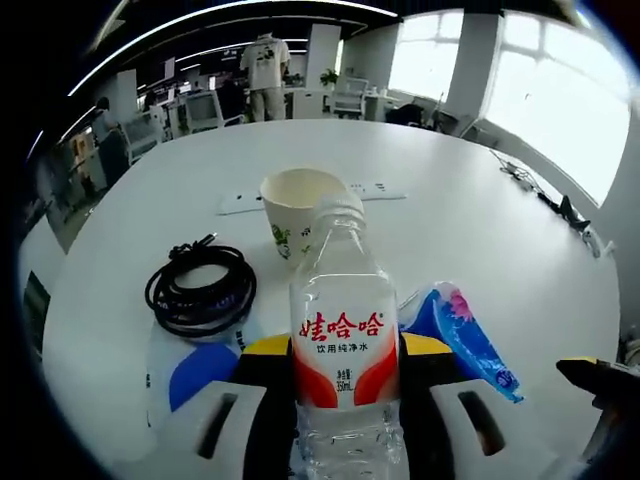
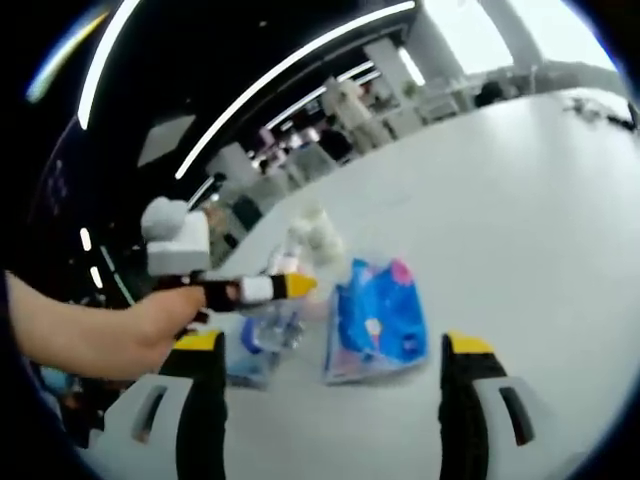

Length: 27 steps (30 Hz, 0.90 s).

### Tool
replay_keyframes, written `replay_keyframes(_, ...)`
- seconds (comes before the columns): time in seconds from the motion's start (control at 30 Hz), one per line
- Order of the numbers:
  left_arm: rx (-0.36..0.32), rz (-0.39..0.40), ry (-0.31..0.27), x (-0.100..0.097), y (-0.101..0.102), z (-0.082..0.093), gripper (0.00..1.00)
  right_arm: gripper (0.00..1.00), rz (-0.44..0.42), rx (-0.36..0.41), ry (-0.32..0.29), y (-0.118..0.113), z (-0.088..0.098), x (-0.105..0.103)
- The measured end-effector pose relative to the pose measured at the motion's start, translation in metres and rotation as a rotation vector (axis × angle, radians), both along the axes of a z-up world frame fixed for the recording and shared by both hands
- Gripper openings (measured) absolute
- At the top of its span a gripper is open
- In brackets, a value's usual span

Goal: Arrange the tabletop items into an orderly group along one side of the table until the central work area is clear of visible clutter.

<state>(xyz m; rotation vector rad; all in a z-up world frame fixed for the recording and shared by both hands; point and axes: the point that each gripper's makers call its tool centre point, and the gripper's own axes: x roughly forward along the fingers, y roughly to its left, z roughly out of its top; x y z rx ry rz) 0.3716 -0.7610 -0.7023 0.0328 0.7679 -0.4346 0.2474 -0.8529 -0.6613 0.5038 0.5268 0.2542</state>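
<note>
My left gripper (image 1: 345,345) is shut on a clear water bottle (image 1: 340,290) with a red and white label, which stands upright between the jaws. Behind it is a paper cup (image 1: 300,205), and a black cable coil (image 1: 200,290) lies to its left. A blue tissue pack (image 1: 465,335) lies to the bottle's right. In the right gripper view, my right gripper (image 2: 333,345) is open, with the tissue pack (image 2: 375,320) lying on the table just ahead between its jaws. The left gripper (image 2: 285,288) comes in from the left, held by a hand (image 2: 130,330), with the bottle (image 2: 270,325) in it.
A white power strip (image 1: 300,197) lies behind the cup on the round white table (image 1: 480,230). A blue and white packet (image 1: 195,370) sits under the cable coil's near side. The right gripper's tip (image 1: 600,375) shows at the far right. Office desks and a standing person (image 1: 266,70) are beyond the table.
</note>
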Motion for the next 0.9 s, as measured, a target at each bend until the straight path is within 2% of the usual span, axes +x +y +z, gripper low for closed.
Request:
replay_keyframes(0.33,-0.017,0.011,-0.022,0.002,0.004,0.005,0.38,0.86,0.008,0.019,-0.015,0.005,0.005,0.013)
replay_keyframes(0.67,-0.050,0.005,-0.056,0.002,0.001,0.015,0.38,0.86,0.021,0.048,-0.061,0.012,0.023,0.042)
replay_keyframes(0.9,-0.058,-0.001,-0.061,-0.001,0.002,0.015,0.38,0.86,0.028,0.047,-0.079,0.014,0.030,0.051)
